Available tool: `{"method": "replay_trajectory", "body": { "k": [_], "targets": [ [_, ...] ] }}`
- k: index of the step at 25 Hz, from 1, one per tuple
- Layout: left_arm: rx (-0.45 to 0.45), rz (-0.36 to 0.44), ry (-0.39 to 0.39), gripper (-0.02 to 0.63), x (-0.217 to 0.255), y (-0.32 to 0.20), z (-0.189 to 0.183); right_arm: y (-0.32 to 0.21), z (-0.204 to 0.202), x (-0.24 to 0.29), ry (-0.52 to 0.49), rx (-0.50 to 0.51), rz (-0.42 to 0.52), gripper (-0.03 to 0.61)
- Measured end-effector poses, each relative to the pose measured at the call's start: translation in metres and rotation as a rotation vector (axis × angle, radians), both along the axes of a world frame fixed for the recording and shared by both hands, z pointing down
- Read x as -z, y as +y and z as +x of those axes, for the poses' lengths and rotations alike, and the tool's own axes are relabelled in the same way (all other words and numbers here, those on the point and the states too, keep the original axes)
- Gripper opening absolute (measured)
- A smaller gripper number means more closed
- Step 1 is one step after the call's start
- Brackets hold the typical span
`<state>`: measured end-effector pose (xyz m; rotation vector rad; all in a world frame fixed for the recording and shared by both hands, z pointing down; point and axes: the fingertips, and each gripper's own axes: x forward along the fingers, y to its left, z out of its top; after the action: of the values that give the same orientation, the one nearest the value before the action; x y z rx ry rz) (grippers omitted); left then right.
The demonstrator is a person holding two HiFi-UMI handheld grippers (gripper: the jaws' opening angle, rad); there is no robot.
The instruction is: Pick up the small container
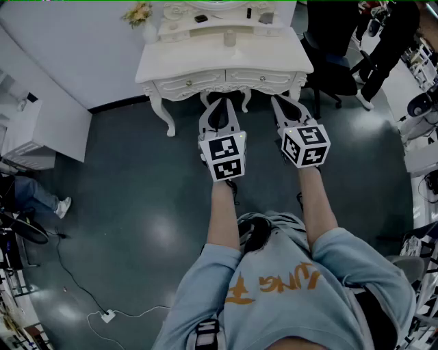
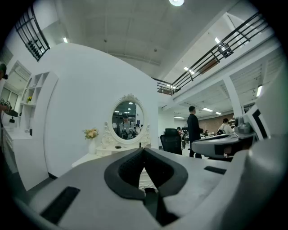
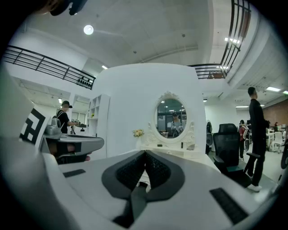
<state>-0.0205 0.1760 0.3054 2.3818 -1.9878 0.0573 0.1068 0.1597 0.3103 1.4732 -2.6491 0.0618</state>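
Observation:
A white dressing table (image 1: 205,65) stands ahead of me, its oval mirror (image 3: 172,119) also seen in the left gripper view (image 2: 128,120). A small pale container (image 1: 230,37) sits on the tabletop. Several dark little items lie on the raised shelf behind it. My left gripper (image 1: 220,102) and right gripper (image 1: 278,101) are held side by side in front of the table's drawers, short of the tabletop. Both are shut, jaws meeting at the tips, with nothing between them (image 2: 144,150) (image 3: 145,153).
A vase of flowers (image 1: 140,14) stands at the table's left end. A black office chair (image 1: 335,68) and a person in black (image 1: 383,41) are to the right. A white cabinet (image 1: 27,130) stands at left. A cable (image 1: 102,314) lies on the dark floor.

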Motion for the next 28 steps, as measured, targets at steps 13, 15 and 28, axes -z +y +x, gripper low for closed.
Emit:
{"method": "replay_trajectory", "body": {
  "k": [13,15,28],
  "targets": [
    [-0.027,-0.015,0.017,0.021,-0.008,0.000,-0.009,0.003,-0.011,-0.002,-0.029,-0.007,-0.009,0.028],
    [-0.024,-0.016,0.024,0.021,-0.009,-0.003,-0.013,0.003,-0.012,-0.005,-0.023,-0.007,-0.009,0.028],
    [-0.036,0.009,0.077,0.021,-0.002,-0.004,-0.022,0.003,-0.008,0.010,0.002,-0.029,0.019,0.028]
  ]
}}
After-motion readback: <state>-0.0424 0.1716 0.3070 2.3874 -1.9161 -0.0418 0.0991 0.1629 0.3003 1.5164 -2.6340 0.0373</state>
